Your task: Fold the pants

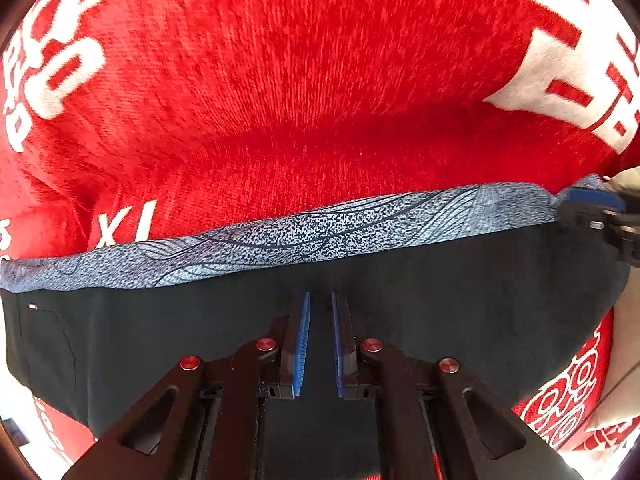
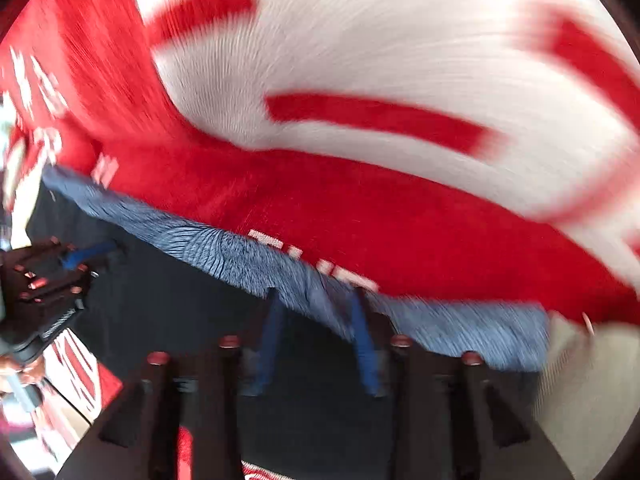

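Observation:
Dark navy pants (image 1: 160,332) with a speckled blue-grey waistband (image 1: 280,240) lie across a red blanket. My left gripper (image 1: 320,300) hovers low over the dark cloth just short of the waistband, jaws narrowly apart with nothing between them. My right gripper (image 2: 316,300) is open over the waistband (image 2: 460,332) near its right end; that view is motion-blurred. The right gripper also shows at the far right of the left wrist view (image 1: 600,208), at the waistband's corner. The left gripper appears at the left in the right wrist view (image 2: 80,258).
A red fleece blanket (image 1: 300,80) with large white lettering covers the surface under and beyond the pants. A pale surface (image 2: 580,380) shows past the blanket at the lower right.

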Tool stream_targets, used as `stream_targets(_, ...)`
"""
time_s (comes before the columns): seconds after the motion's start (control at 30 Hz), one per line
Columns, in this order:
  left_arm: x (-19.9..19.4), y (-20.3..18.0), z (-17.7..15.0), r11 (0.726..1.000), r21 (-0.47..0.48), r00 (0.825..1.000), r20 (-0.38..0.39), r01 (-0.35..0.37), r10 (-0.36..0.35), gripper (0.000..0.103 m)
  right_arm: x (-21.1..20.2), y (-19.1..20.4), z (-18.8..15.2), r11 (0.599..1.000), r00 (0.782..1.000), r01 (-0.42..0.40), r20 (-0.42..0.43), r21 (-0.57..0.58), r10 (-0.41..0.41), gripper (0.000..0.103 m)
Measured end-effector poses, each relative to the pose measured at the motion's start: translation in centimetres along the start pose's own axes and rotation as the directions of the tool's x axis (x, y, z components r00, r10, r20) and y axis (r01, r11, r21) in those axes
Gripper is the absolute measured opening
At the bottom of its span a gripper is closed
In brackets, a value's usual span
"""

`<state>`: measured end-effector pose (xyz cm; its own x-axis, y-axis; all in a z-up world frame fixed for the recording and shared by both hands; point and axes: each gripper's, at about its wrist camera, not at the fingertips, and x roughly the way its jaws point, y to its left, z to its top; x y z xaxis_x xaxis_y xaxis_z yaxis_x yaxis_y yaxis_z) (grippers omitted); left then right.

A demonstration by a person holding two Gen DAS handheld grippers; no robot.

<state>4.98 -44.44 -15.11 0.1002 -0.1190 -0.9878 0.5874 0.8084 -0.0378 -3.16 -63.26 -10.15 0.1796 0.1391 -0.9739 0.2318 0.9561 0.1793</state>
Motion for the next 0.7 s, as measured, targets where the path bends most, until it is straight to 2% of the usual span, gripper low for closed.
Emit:
stream_targets(0.07, -0.2, 0.2, -0.1, 1.0, -0.017, 1.0, 0.003, 0.016, -0.016, 0.011, -2.2, -2.2, -2.4, 0.993, 0.998, 0.037, 0.046, 0.111, -0.042, 0.042)
stream_targets(0.17, 0.5, 0.1, -0.3, 1.0, -0.023, 1.0, -0.007, 0.0, 0.0, 0.011, -3.4, -5.9, -4.6, 0.965, 0.996, 0.057, 0.052, 0.256, -0.073, 0.036)
stream_targets(0.23, 1.8, -0.1, -0.5, 0.999, -0.023, 0.999, -0.006, -0.032, 0.032, 0.011, -2.6, -7.0, -5.7, 0.949, 0.998, 0.055, 0.017, 0.309, -0.063, 0.036)
stream_targets(0.33, 2.1, 1.0, -0.1, 0.999, -0.034, 0.998, 0.056, -0.011, 0.013, 0.011, -0.3, -7.8, -8.5, 0.943, 0.995, 0.089, -0.071, 0.321, -0.069, 0.035)
stream_targets(0.4, 1.8, 2.5, 0.4, 0.997, -0.067, 0.998, 0.049, -0.048, 0.051, 0.011, -0.5, -7.3, -9.6, 0.953, 0.995, 0.094, -0.011, 0.289, -0.095, 0.035)
stream_targets(0.47, 1.3, 5.1, 0.6, 0.987, -0.139, 0.996, 0.025, -0.078, 0.082, 0.011, -0.6, -6.2, -10.0, 0.962, 0.99, 0.143, -0.013, 0.231, -0.144, 0.037)
stream_targets(0.57, -0.4, 9.7, -0.7, 0.962, -0.254, 0.995, -0.001, -0.095, 0.098, 0.011, -0.5, -5.8, -10.1, 0.962, 0.986, 0.167, -0.015, 0.217, -0.168, 0.038)
stream_targets(0.63, -1.7, 12.4, -2.2, 0.951, -0.278, 0.991, -0.015, -0.131, 0.132, 0.011, -0.7, -5.7, -10.1, 0.956, 0.985, 0.172, -0.027, 0.239, -0.171, 0.042)
stream_targets(0.7, -2.4, 14.1, -3.4, 0.946, -0.279, 0.987, -0.026, -0.162, 0.161, 0.011, -1.4, -5.4, -10.0, 0.95, 0.986, 0.167, -0.034, 0.263, -0.164, 0.052)
